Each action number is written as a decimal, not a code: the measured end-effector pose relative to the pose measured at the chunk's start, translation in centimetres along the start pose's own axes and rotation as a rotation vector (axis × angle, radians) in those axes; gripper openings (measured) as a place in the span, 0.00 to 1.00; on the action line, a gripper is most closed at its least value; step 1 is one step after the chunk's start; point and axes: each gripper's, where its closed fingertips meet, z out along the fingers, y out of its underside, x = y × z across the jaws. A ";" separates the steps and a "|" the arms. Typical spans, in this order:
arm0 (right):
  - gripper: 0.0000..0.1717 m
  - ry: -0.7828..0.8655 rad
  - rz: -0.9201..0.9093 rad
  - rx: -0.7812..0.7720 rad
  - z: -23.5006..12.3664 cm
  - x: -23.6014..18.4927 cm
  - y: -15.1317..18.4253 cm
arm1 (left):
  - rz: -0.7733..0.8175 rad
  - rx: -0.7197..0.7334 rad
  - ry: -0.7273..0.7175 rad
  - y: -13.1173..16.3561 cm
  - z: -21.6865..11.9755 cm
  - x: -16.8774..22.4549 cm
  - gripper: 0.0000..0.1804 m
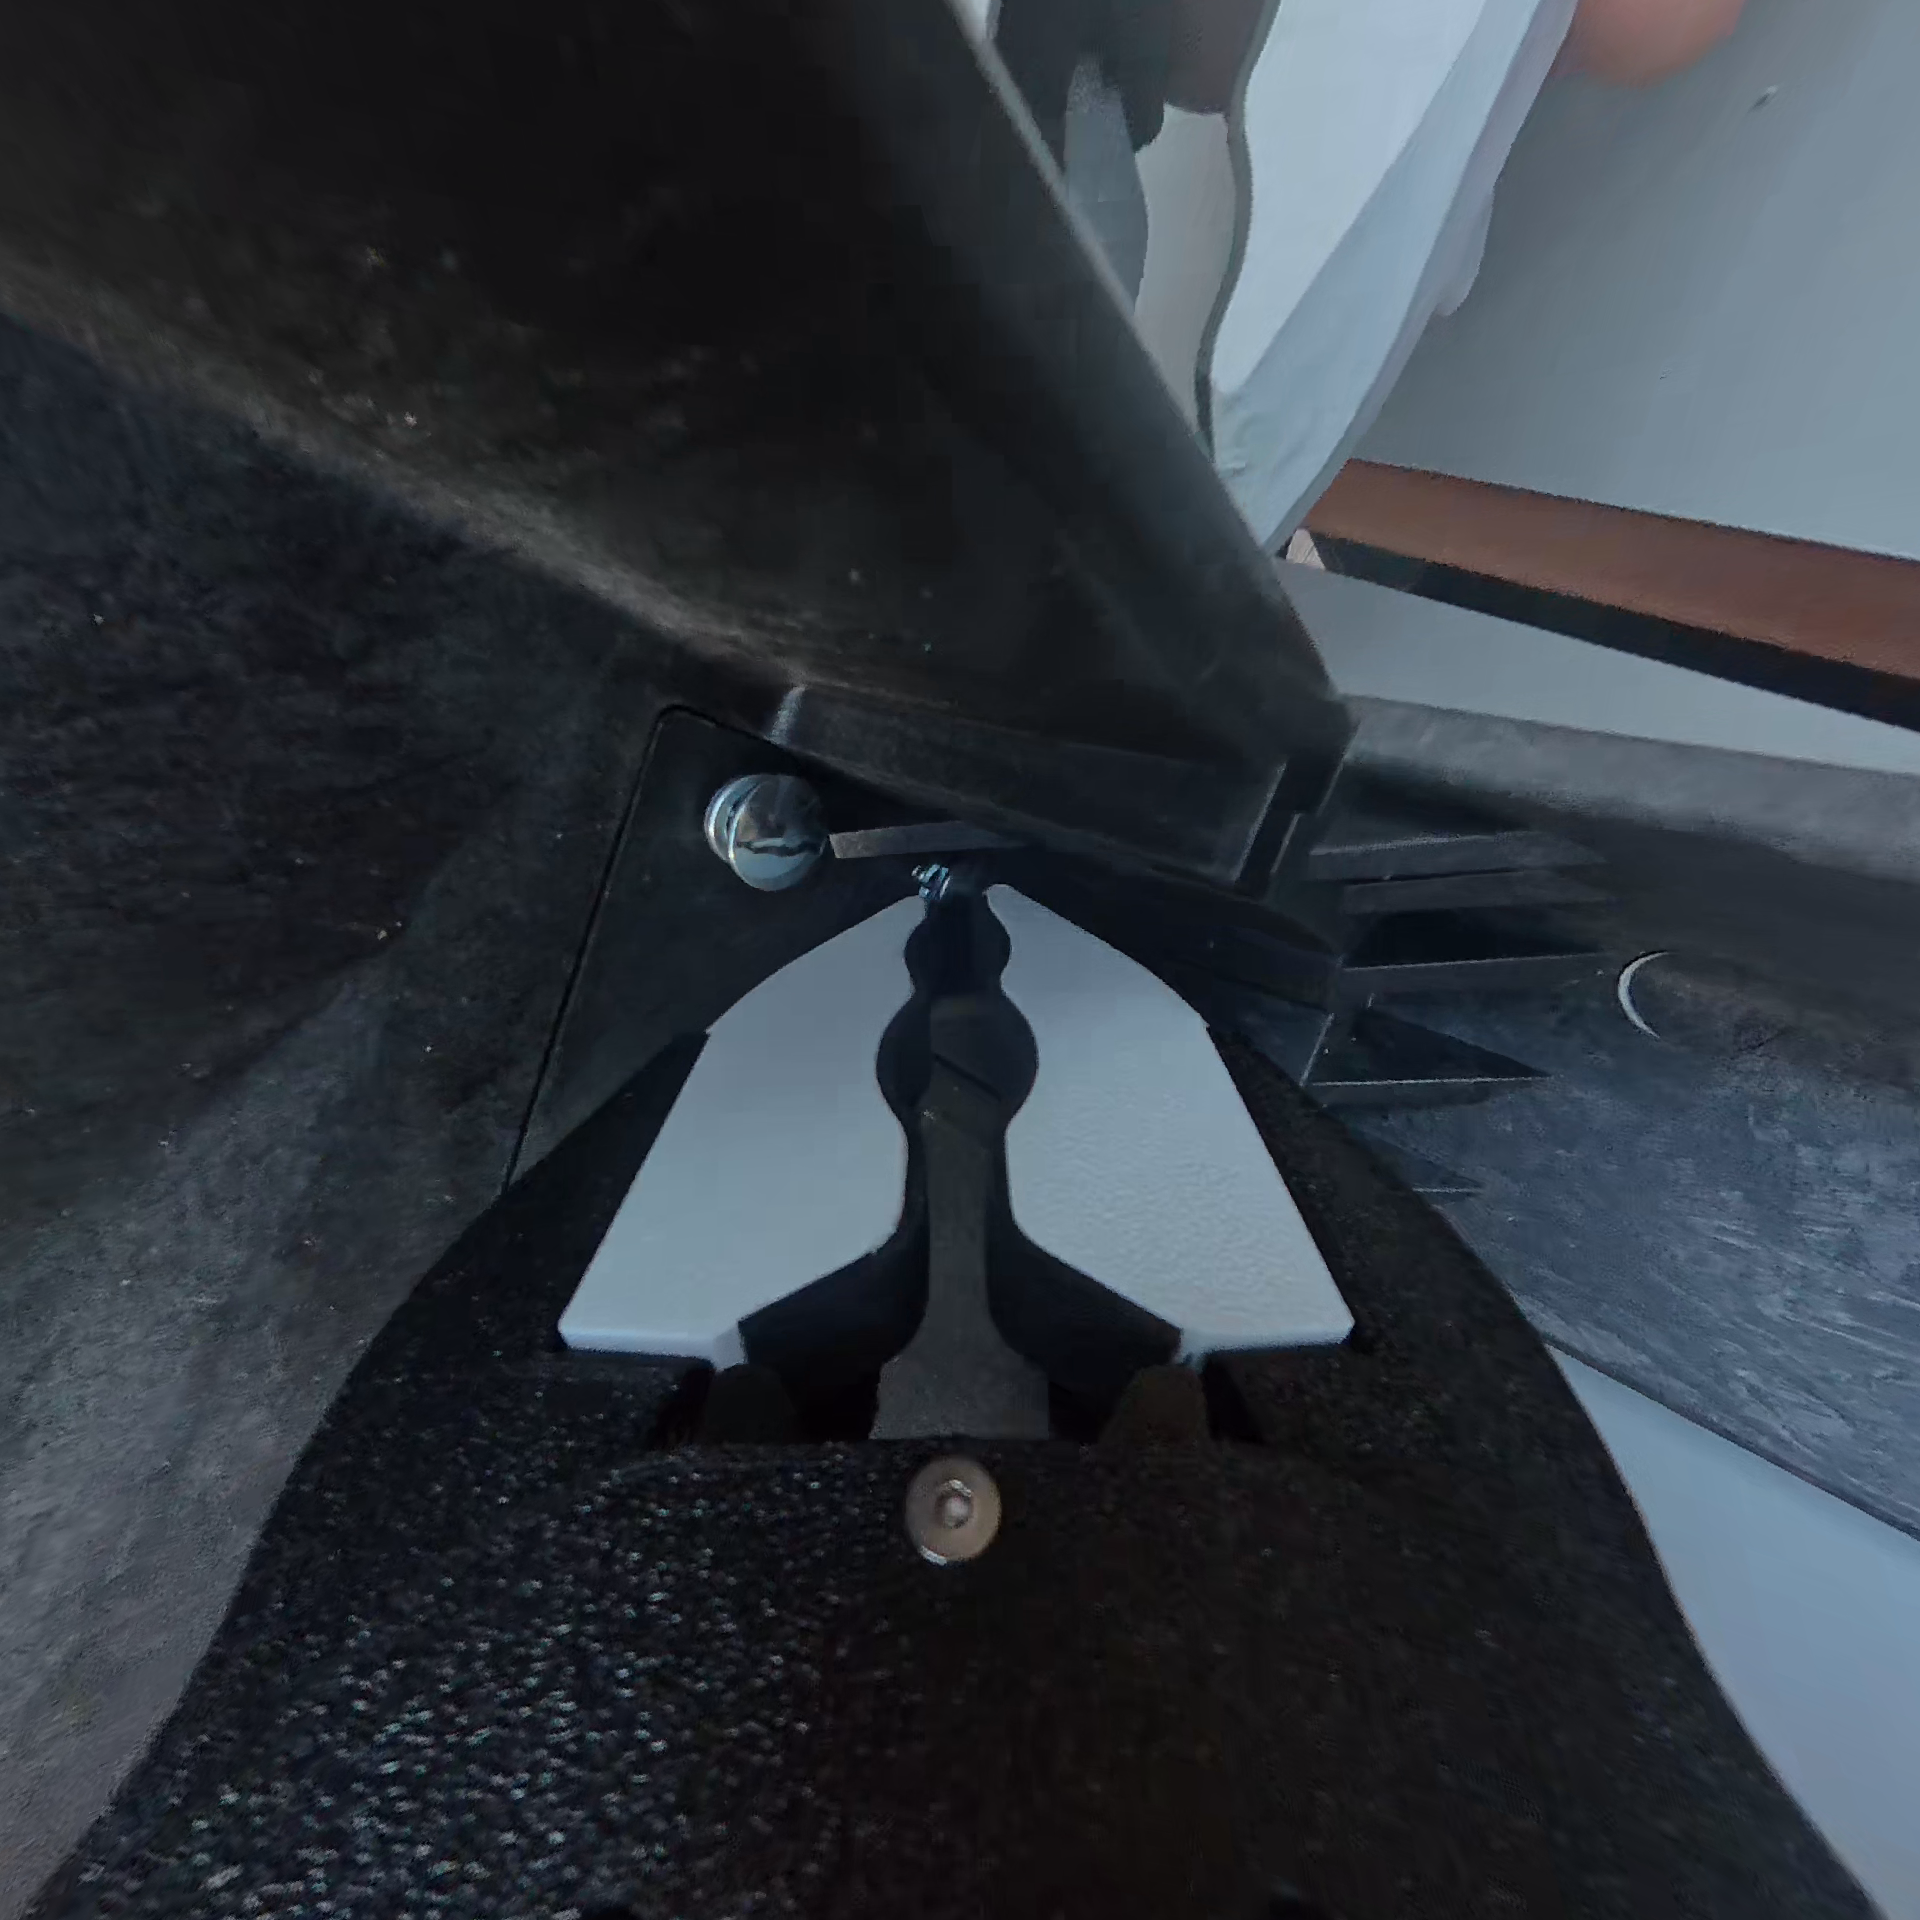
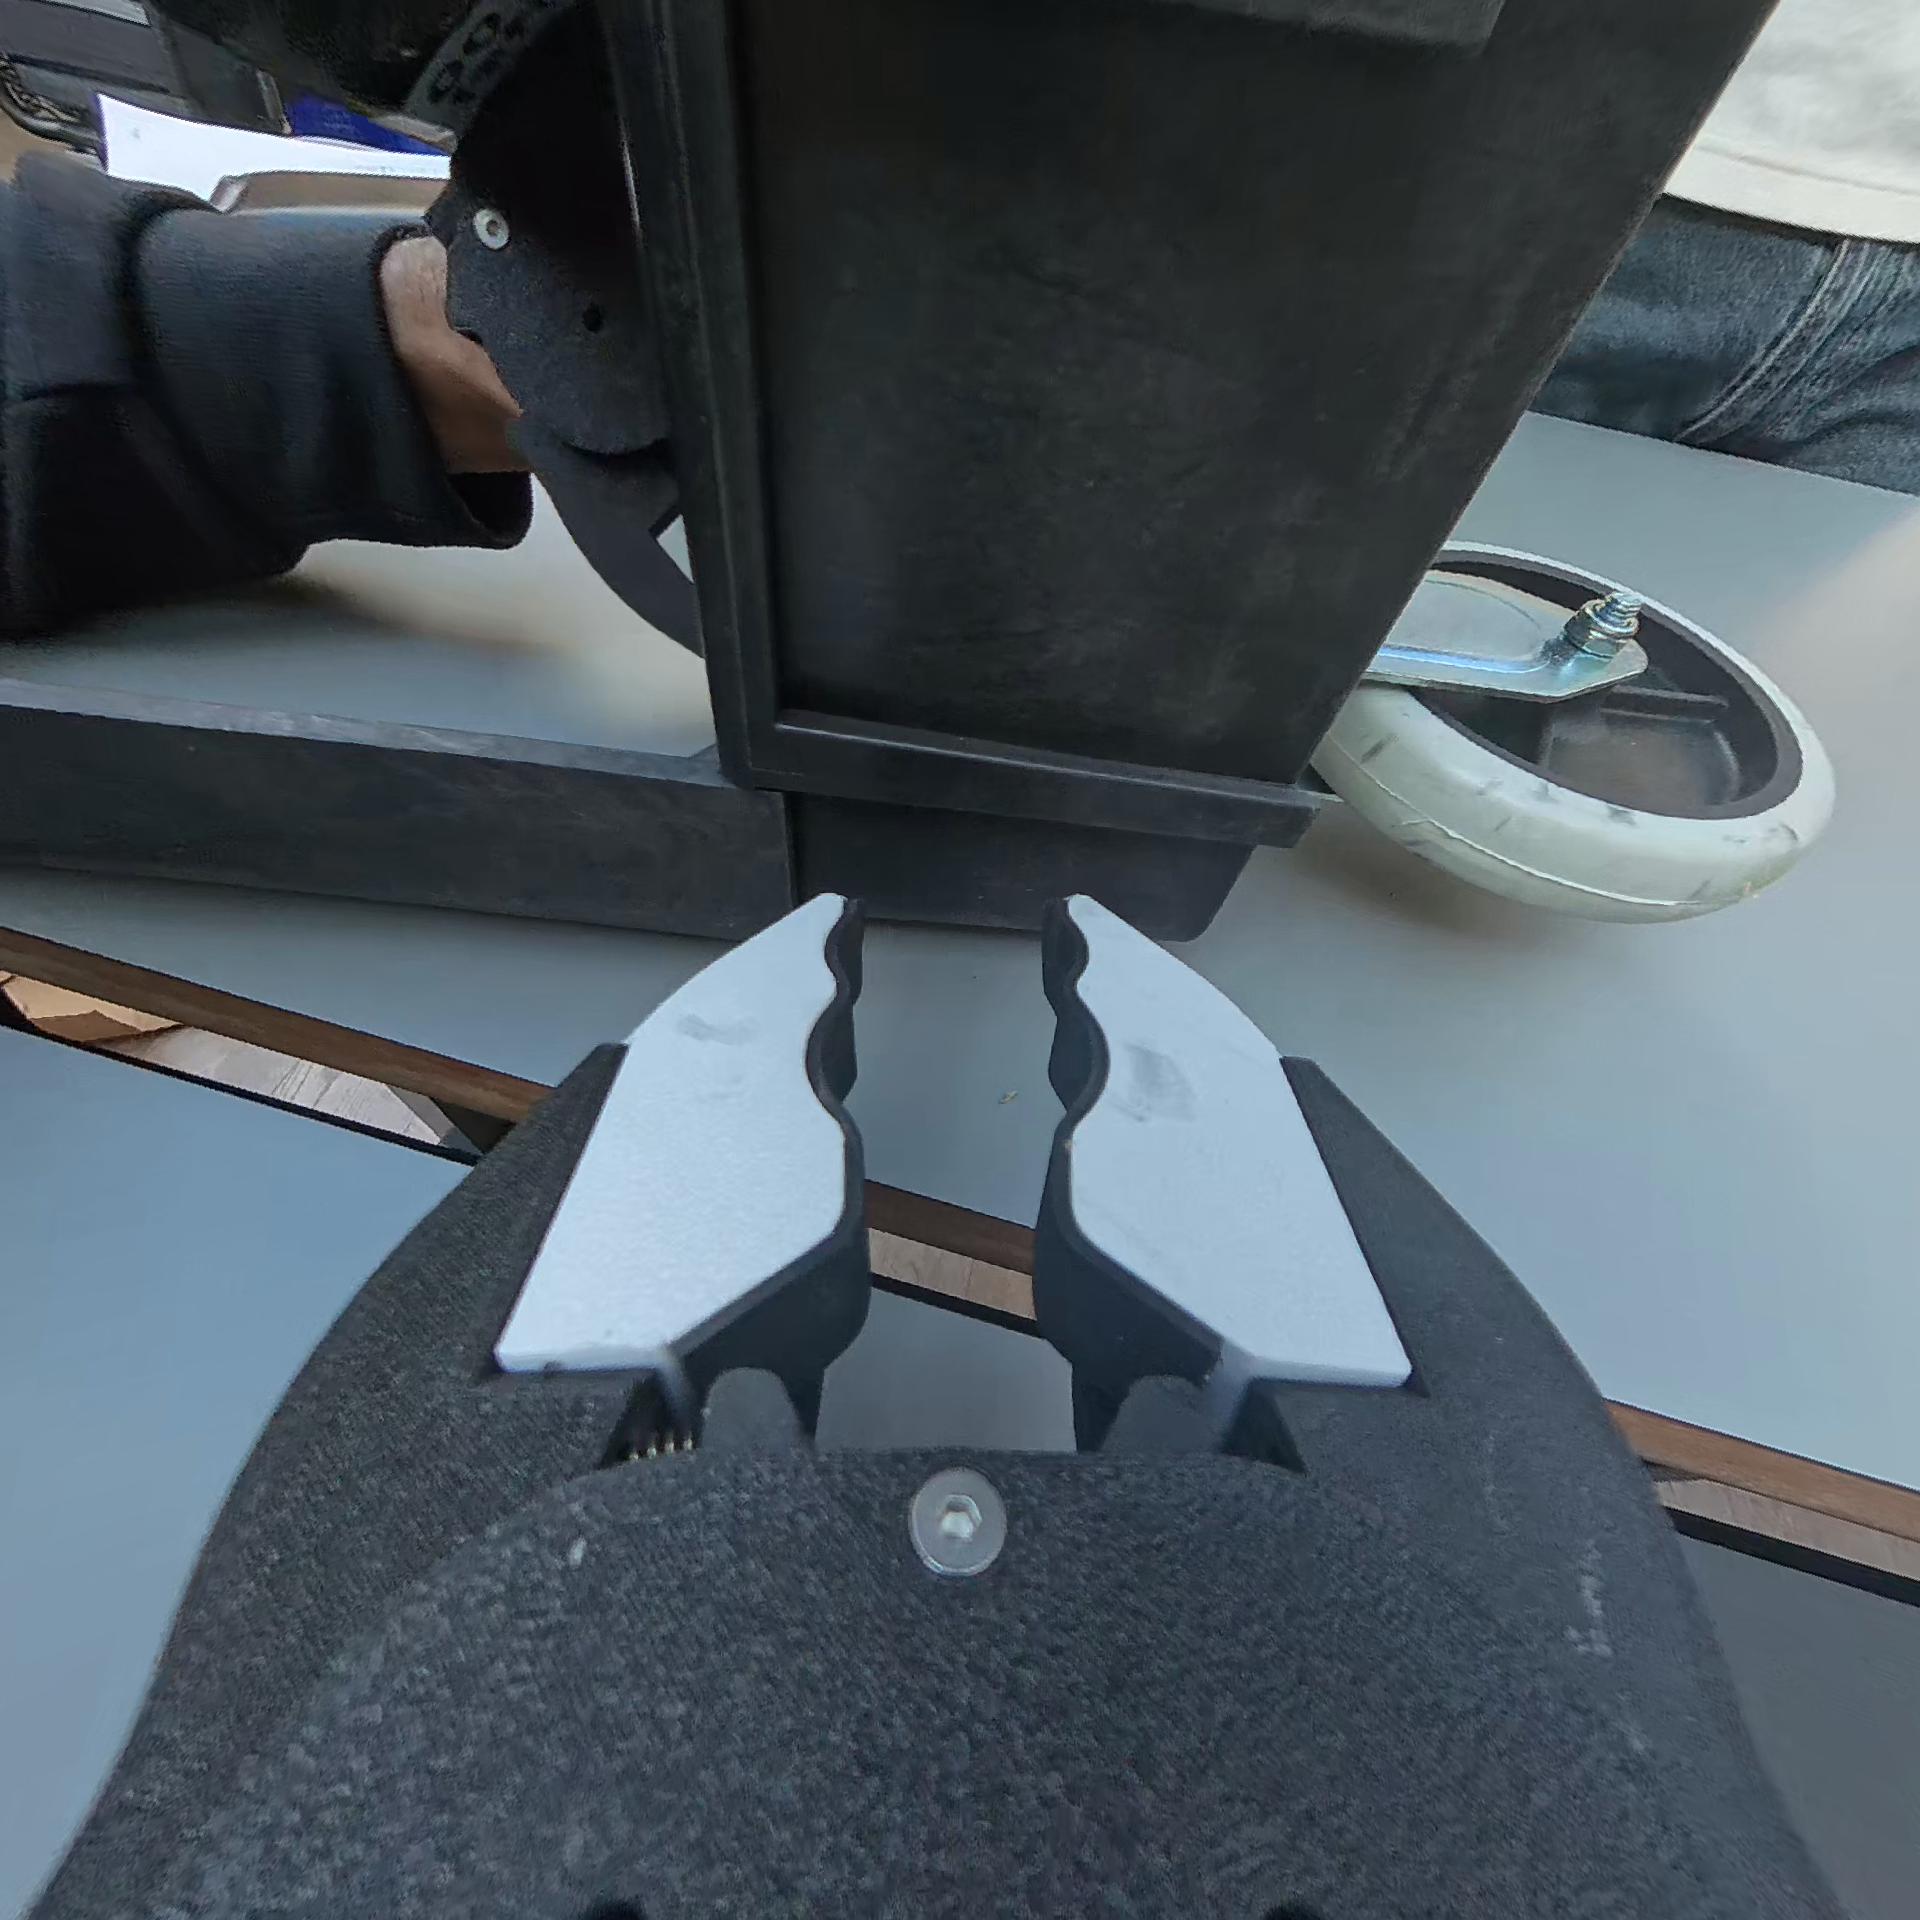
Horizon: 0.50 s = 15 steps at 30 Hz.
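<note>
In the left wrist view my left gripper (image 1: 948, 902) is shut on a small silver screw (image 1: 935, 881) that sticks out at its fingertips, close under a black plastic body (image 1: 727, 416). A large shiny bolt head (image 1: 762, 831) sits on a black plate just to the left. In the right wrist view my right gripper (image 2: 954, 920) is open and empty, its tips just short of the foot of the black body (image 2: 1039, 416). The left gripper (image 2: 561, 343) shows at the upper left, held by a hand; its fingers are hidden behind the body.
A caster wheel (image 2: 1558, 779) with a pale tyre lies on the grey table (image 2: 1455, 1143) to the right, with a metal bracket and a bolt with nut (image 2: 1605, 623). A black bar (image 2: 364, 790) runs left. A person in jeans (image 2: 1766, 353) sits behind. The tips of one gripper are about 6 cm away from the tips of the other. From either gripper's tips it is about 15 cm to the bolt with nut (image 2: 1605, 623).
</note>
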 end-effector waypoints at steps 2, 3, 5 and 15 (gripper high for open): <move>0.19 0.001 -0.001 0.000 0.0 0.0 0.0 | 0.008 -0.007 -0.007 0.0 0.0 0.0 0.03; 0.19 0.001 -0.002 0.001 0.0 0.0 0.0 | 0.008 -0.008 -0.010 0.0 0.0 0.0 0.03; 0.19 -0.001 -0.005 0.000 0.0 -0.1 0.0 | 0.005 -0.010 -0.015 0.1 -0.1 0.0 0.03; 0.19 -0.017 0.010 0.013 -0.3 -0.2 -0.1 | -0.047 0.038 -0.031 0.2 -0.2 0.0 0.03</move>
